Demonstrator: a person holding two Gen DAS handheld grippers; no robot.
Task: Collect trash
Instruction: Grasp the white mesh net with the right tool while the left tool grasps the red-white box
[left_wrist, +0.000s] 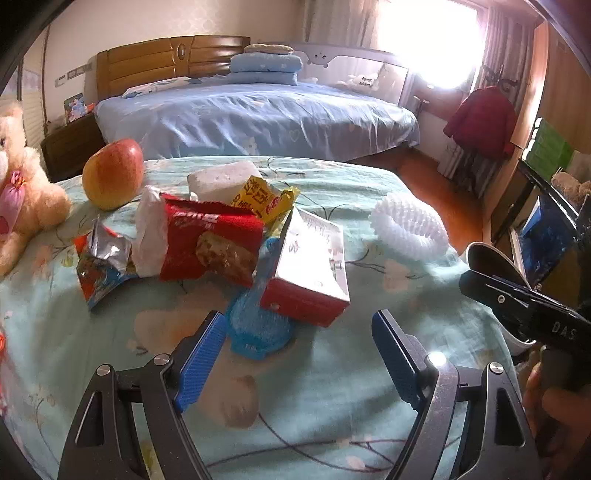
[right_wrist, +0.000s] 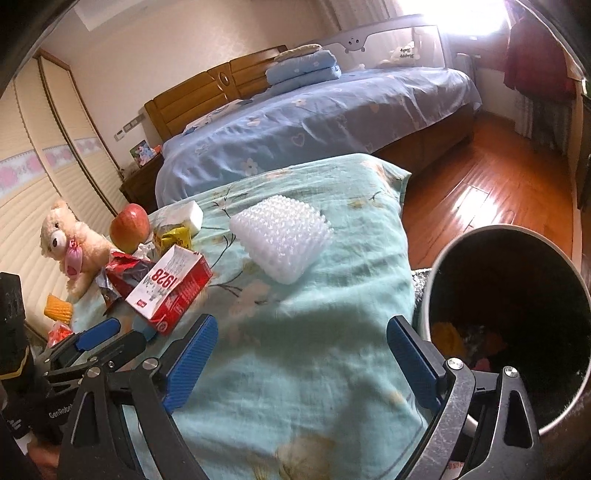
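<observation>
The trash lies heaped on the teal flowered cloth (left_wrist: 332, 387) that covers the desk. Seen from my left wrist, the red-and-white carton (left_wrist: 310, 269) sits at twelve o'clock from my left gripper (left_wrist: 299, 354), just ahead of it. The carton is tipped on one long edge, and its long axis runs from about eleven o'clock down to five. A blue plastic piece (left_wrist: 255, 325) is partly tucked beneath it. At ten o'clock the red wrapper (left_wrist: 207, 240), the foil packet (left_wrist: 103, 266) and the yellow wrapper (left_wrist: 266, 199) overlap in one pile, probably so they can be cleared together.

The apple (left_wrist: 112, 177) and the teddy bear (left_wrist: 22, 206) sit apart at the far left. I judge them no trash.

The white foam net (right_wrist: 280, 240) lies alone at twelve o'clock from my right gripper (right_wrist: 301, 358), its long axis slanting from ten o'clock to four. The dark bin (right_wrist: 517, 332) stands off the desk's edge at three o'clock, mouth tilted toward me, with some scraps already inside. That makes it handy for dropping.

My fingers on both grippers stand well apart, and nothing is between them.
</observation>
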